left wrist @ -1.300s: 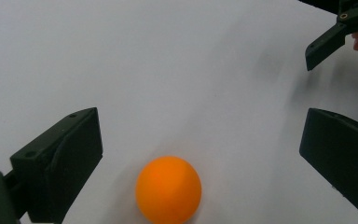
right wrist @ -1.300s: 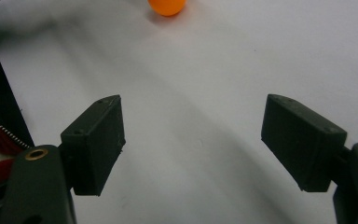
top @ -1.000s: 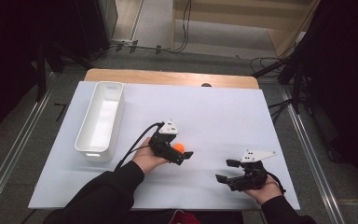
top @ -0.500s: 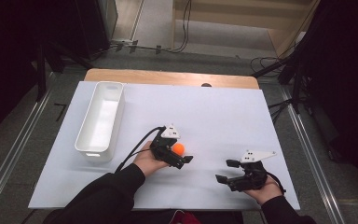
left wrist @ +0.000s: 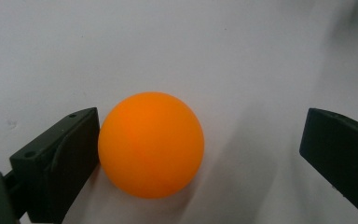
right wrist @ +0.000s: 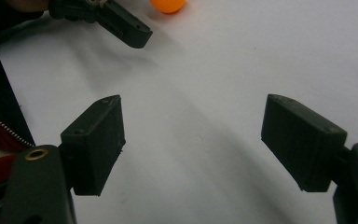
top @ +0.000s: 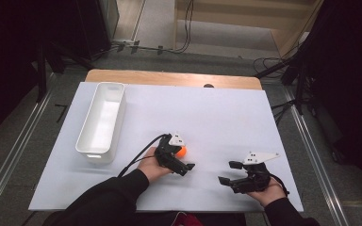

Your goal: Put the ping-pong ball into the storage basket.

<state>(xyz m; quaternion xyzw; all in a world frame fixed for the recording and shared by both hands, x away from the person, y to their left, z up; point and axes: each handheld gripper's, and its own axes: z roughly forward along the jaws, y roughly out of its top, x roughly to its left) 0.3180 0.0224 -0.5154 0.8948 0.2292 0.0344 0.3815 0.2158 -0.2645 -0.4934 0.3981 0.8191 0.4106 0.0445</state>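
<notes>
Near the frame's lower middle in the high view, the ball (top: 182,151) sits on the table (top: 226,113) between the left gripper's (top: 179,160) spread jaws, touching one. Light, smooth, likely to roll; pinch across its widest middle. Round, so no long axis. The right gripper (top: 231,172) gapes empty.

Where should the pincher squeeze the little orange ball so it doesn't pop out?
Squeeze the orange ball across its widest middle, one jaw on each side. It is round and sits loose on the white table, so off-centre pressure would probably roll it away. The left gripper is open around it from the side, one jaw at the ball, the other well clear.
</notes>
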